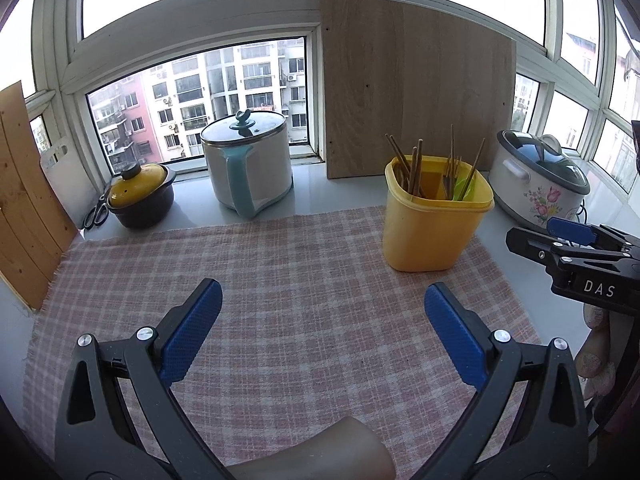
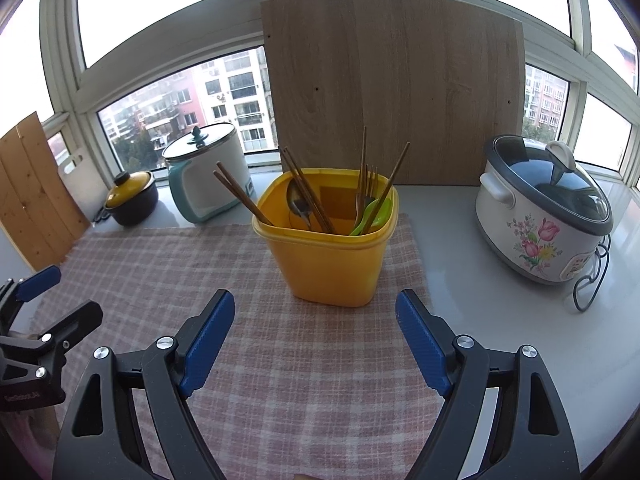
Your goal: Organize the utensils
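Observation:
A yellow plastic bin (image 2: 330,258) stands on the pink checked cloth (image 2: 280,360); it also shows in the left wrist view (image 1: 430,226). Inside it stand brown chopsticks (image 2: 310,196), a metal spoon (image 2: 298,204), a fork (image 2: 370,186) and a green spoon (image 2: 370,214). My left gripper (image 1: 322,312) is open and empty above the cloth, left of the bin. My right gripper (image 2: 316,320) is open and empty just in front of the bin. Each gripper shows at the edge of the other's view, the right one (image 1: 560,246) and the left one (image 2: 44,304).
A wooden board (image 2: 394,84) leans on the window behind the bin. A floral slow cooker (image 2: 544,208) sits at the right. A white and teal pot (image 1: 250,160), a small yellow-lidded pot (image 1: 140,194) and scissors (image 1: 96,212) sit at the back left. A wood panel (image 1: 24,196) stands at the left.

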### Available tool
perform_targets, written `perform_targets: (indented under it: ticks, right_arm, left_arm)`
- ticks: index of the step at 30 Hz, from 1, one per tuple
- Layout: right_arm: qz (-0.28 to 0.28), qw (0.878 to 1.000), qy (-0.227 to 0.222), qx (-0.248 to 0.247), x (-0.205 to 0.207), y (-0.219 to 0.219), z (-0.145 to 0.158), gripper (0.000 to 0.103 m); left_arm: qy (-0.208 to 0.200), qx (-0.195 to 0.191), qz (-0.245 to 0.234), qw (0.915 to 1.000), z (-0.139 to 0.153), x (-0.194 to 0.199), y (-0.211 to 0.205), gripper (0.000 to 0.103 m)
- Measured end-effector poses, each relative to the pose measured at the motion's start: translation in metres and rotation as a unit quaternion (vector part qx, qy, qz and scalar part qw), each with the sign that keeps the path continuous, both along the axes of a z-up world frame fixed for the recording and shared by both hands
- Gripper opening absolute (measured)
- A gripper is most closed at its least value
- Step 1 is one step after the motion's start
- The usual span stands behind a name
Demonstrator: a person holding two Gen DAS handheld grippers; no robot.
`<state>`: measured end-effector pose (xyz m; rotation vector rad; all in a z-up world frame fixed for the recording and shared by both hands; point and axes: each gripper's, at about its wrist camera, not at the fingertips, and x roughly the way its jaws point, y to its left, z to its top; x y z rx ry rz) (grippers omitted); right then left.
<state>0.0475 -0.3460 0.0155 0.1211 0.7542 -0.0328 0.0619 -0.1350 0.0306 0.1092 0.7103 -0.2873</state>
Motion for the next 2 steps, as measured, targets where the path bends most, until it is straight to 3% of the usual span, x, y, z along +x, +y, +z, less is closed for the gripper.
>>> perform_targets:
  ticks: [2]
  right_arm:
    - [0.004, 1.0, 0.003, 0.0, 0.0012, 0.0019, -0.002, 0.083]
  left_arm:
    - [0.002, 0.001, -0.003, 1.0, -0.0012, -0.0016, -0.001, 0.103]
